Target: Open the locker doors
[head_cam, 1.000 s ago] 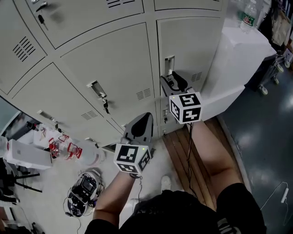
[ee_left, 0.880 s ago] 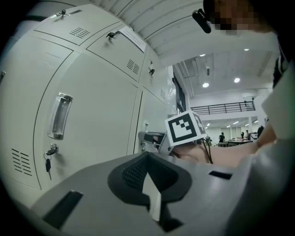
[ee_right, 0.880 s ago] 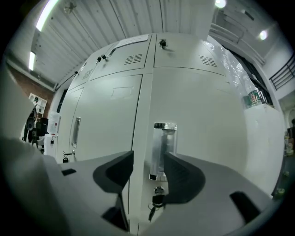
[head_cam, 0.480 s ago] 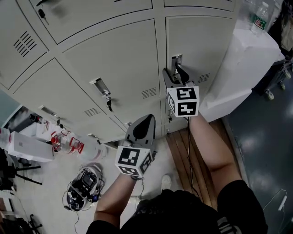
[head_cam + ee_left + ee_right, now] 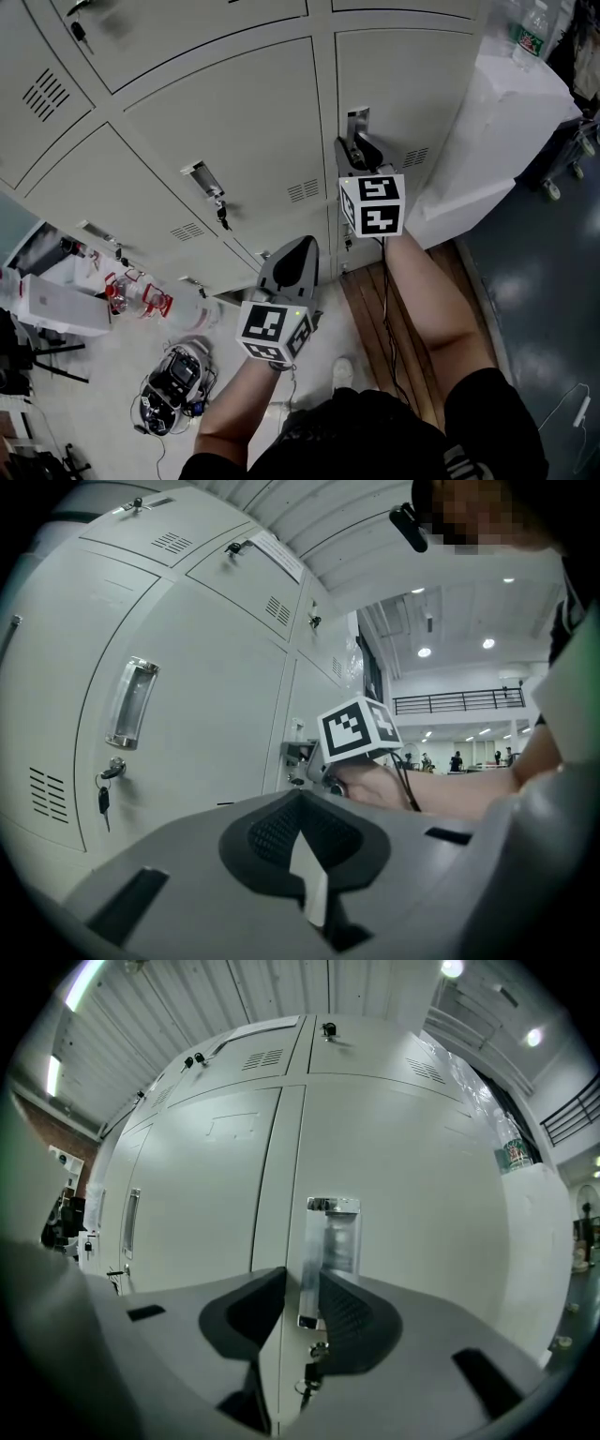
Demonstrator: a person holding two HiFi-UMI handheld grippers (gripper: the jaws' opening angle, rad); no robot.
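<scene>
Looking down in the head view, grey lockers fill the upper half, every door shut. The right gripper [image 5: 361, 150] sits at the bright metal handle [image 5: 354, 120] on the left edge of the right door [image 5: 412, 84], level against it. The left gripper [image 5: 302, 242] hangs lower, apart from the lockers, its tips pinched together on nothing. A white block [image 5: 506, 103] stands just beside the right door with a bottle [image 5: 532, 28] on top. A jug [image 5: 141, 298] and a cabled device [image 5: 173, 394] lie on the floor to the left, well apart from the door.

From the left gripper view, the left gripper [image 5: 300, 794] is clenched and empty. Ahead is the middle door [image 5: 216, 696], closed, with its own pull [image 5: 129, 703] and a key [image 5: 101, 799] hanging under it.

Through the right gripper view, the right gripper [image 5: 302, 1297] has just been closing, and its pads now clasp the handle [image 5: 330, 1237] at its left lip, low down. The right door [image 5: 422, 1204] lies flush with its neighbours. Keys [image 5: 314, 1358] dangle just below the handle, between the jaws' lower parts.
</scene>
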